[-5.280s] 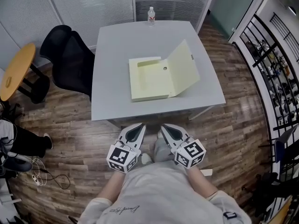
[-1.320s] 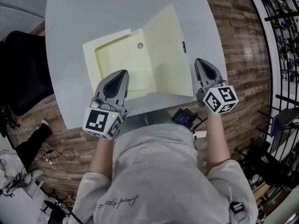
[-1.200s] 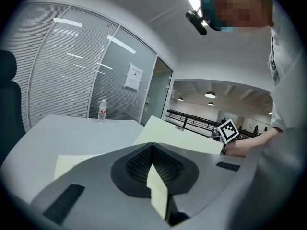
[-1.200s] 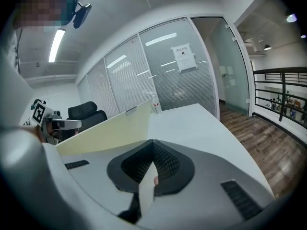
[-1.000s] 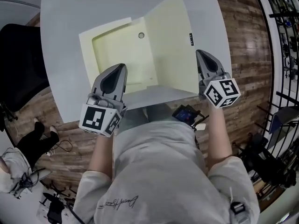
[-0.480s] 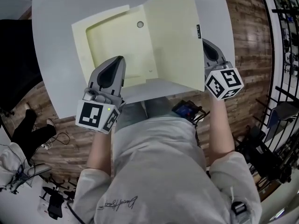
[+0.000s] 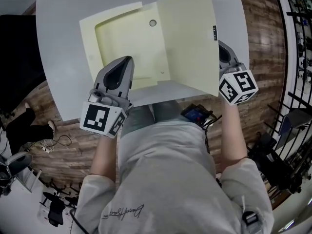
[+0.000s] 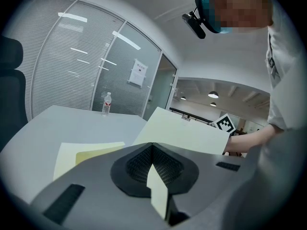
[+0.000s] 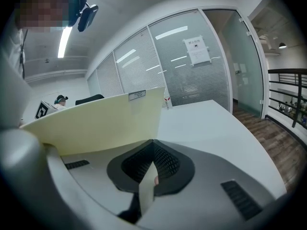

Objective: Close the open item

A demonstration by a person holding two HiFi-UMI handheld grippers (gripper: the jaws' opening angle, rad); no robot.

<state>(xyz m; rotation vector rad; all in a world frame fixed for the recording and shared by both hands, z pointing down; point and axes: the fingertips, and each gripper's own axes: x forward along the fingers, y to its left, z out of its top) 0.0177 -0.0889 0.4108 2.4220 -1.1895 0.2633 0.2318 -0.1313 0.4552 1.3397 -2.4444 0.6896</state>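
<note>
A pale yellow box file lies open on the grey table (image 7: 61,48). Its tray (image 7: 126,43) is on the left and its lid (image 7: 190,38) stands raised on the right. My left gripper (image 7: 127,59) is shut and hovers over the tray's near edge, with the tray (image 8: 79,155) and lid (image 8: 184,135) ahead of its tip (image 8: 152,145). My right gripper (image 7: 221,45) is shut at the lid's outer side, partly covered by the lid's edge. The lid's back (image 9: 96,123) fills the left of the right gripper view, close to the jaws (image 9: 152,142); contact cannot be judged.
A water bottle (image 8: 106,104) stands at the table's far edge. A black office chair (image 7: 14,57) is to the left of the table. Wooden floor and a black railing (image 7: 297,43) lie to the right. The person's legs stand at the table's near edge.
The right gripper has moved forward along the lid's outer side, and the lid now stands steeper and hides part of it. The left gripper has stayed over the tray's near edge.
</note>
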